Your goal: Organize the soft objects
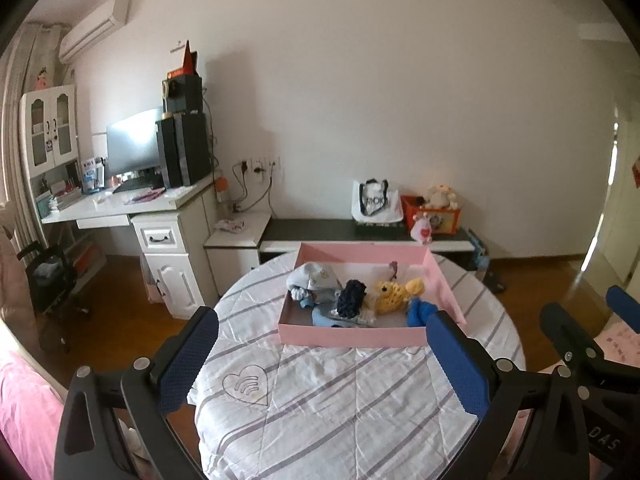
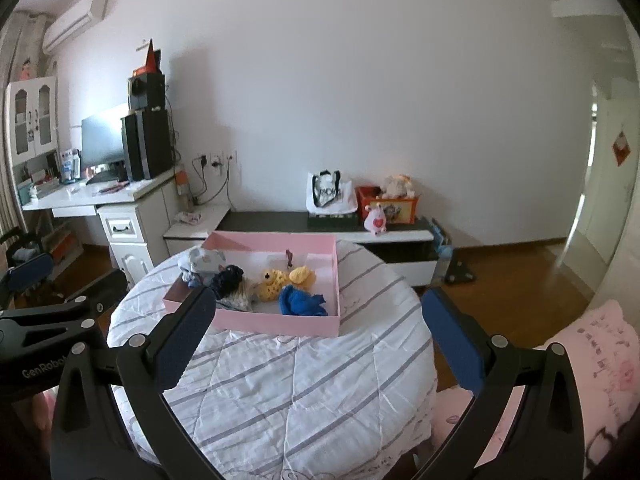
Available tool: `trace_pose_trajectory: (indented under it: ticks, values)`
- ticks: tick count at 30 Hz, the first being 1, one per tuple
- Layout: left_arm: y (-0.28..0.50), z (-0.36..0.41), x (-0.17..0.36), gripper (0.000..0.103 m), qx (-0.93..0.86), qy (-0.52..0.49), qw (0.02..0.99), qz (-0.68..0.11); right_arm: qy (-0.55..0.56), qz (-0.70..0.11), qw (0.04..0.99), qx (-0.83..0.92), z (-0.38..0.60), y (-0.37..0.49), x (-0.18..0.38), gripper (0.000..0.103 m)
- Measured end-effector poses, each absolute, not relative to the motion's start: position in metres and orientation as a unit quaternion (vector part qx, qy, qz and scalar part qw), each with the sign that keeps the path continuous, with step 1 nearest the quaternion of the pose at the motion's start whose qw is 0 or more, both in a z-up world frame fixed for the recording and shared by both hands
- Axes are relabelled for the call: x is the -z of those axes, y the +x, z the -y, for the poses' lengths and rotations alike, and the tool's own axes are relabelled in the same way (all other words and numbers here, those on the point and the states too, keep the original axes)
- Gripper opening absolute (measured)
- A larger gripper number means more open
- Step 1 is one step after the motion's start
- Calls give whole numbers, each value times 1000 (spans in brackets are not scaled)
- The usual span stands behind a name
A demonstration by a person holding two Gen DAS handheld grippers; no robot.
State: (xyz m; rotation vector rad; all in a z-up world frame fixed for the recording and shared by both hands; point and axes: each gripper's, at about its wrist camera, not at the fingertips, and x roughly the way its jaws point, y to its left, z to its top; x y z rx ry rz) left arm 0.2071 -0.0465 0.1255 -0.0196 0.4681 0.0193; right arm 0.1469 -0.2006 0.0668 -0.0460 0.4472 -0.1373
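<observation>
The pink box [image 1: 352,336] sat toward the twelve o'clock side of the round table [image 1: 320,400], which was covered by a white quilt with grey stripes. Its long axis ran from nine to three o'clock across the left wrist view, the far wall standing higher than the near one. Inside, the soft things lay in a rough row along that axis: a pale blue garment [image 1: 314,278] bunched at the nine o'clock end, a dark navy knitted piece [image 1: 351,298] beside it, a yellow crocheted fish [image 1: 394,292] with its head toward nine o'clock and tail toward three, and a bright blue cloth [image 2: 302,300] crumpled at the three o'clock end.

Readable writing was scarce: "GenRobot" showed on the left tool's body in the right wrist view, and the lettering on the white tote bag [image 2: 330,194] on the low cabinet [image 2: 304,220] was too blurred to read.

The left gripper [image 1: 322,356] hung above the near table edge with jaws spread wide, holding nothing. The right gripper [image 2: 318,334] was likewise released and empty
</observation>
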Motion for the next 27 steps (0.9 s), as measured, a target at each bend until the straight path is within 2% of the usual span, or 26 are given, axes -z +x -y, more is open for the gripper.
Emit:
trace_pose_trajectory:
  ticks: [27]
  values:
    - [89,56,-140,103,-13,-8,991,-136,-26,-117,990,72,193,47,-114,103]
